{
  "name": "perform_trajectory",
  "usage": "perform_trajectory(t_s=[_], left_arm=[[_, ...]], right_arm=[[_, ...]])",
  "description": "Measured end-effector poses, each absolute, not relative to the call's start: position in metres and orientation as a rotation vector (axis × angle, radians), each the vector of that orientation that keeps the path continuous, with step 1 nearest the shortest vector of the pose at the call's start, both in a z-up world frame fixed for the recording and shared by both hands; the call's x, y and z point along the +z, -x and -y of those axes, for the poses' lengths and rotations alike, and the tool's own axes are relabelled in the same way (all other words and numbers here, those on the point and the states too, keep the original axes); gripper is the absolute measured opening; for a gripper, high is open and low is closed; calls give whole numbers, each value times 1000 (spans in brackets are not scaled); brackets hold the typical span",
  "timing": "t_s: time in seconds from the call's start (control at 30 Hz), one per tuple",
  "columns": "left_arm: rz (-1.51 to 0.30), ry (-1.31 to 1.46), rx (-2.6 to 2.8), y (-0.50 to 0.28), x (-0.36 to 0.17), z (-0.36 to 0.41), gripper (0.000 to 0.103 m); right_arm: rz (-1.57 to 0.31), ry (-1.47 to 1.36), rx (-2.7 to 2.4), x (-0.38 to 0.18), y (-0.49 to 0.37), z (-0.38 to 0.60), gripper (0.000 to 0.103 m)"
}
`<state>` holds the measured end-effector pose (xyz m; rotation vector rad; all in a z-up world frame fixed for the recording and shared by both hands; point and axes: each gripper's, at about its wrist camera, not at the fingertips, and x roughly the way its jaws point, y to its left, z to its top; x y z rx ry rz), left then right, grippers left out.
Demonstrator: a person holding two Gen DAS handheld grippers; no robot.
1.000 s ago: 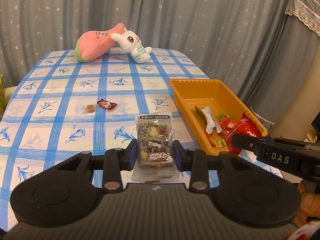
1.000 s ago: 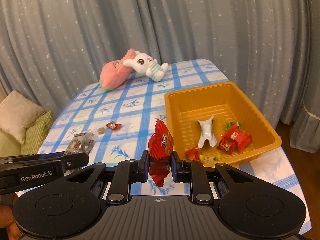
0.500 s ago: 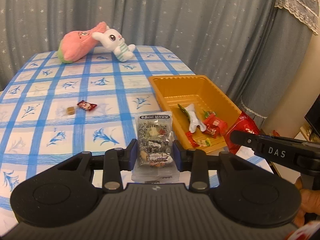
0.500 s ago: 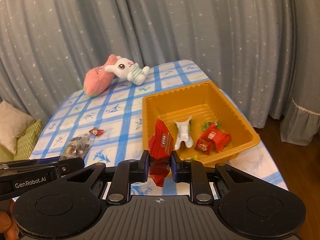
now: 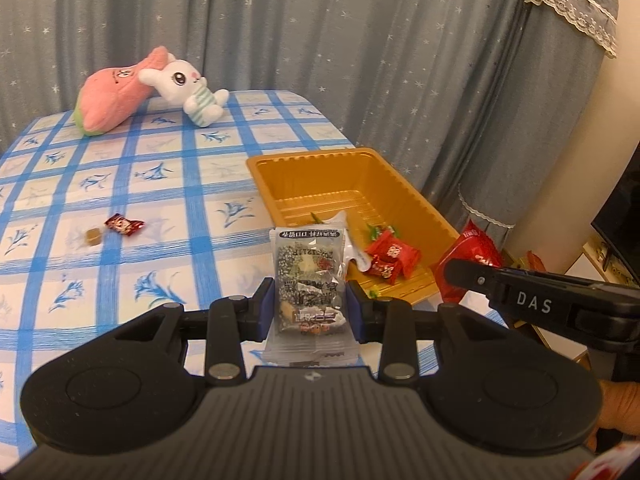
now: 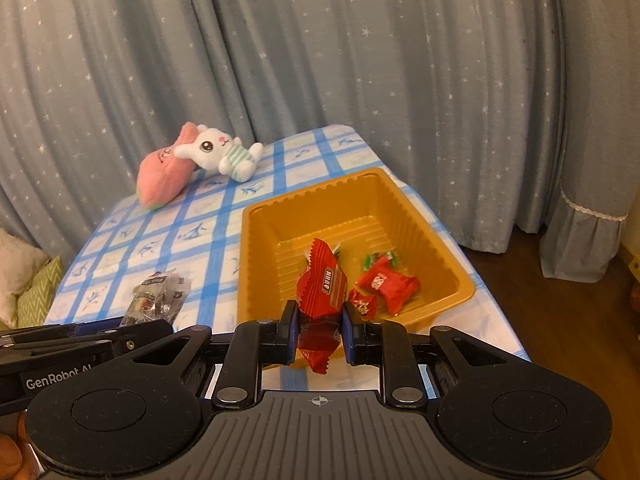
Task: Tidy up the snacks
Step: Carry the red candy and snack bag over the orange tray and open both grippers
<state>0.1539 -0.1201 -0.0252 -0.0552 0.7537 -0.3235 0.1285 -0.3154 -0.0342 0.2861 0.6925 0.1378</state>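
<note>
My left gripper (image 5: 311, 304) is shut on a clear packet of mixed grains and nuts (image 5: 310, 280), held upright just short of the orange tray (image 5: 416, 200). The same clear packet (image 6: 158, 298) shows at the left of the right wrist view. My right gripper (image 6: 318, 320) is shut on a red snack packet (image 6: 322, 284), held over the near rim of the orange tray (image 6: 440, 236). Red wrapped candies (image 6: 386, 284) lie in the tray. A red candy (image 5: 124, 225) and a small brown cube (image 5: 93, 237) lie on the checked tablecloth to the left.
A pink plush (image 5: 110, 98) and a white rabbit plush (image 5: 188, 90) lie at the far end of the blue checked table (image 5: 168, 168). Grey starred curtains (image 5: 320, 40) hang behind. The table's right edge drops to a wooden floor (image 6: 568, 312). Cushions (image 6: 28, 280) sit at left.
Both grippers have moved to the right with their packets; the tray has shifted toward the middle of both views. The grips look the same.
</note>
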Motion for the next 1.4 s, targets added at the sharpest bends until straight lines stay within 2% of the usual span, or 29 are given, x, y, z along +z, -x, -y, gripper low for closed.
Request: perform_trajectory(t_s=[1.17, 1.4], left_arm=[[-782, 41, -390, -218, -49, 173, 33], [-773, 72, -401, -226, -52, 172, 39]], right_arm=[[-701, -312, 88, -50, -181, 350, 22], [-702, -311, 83, -53, -185, 352, 22]])
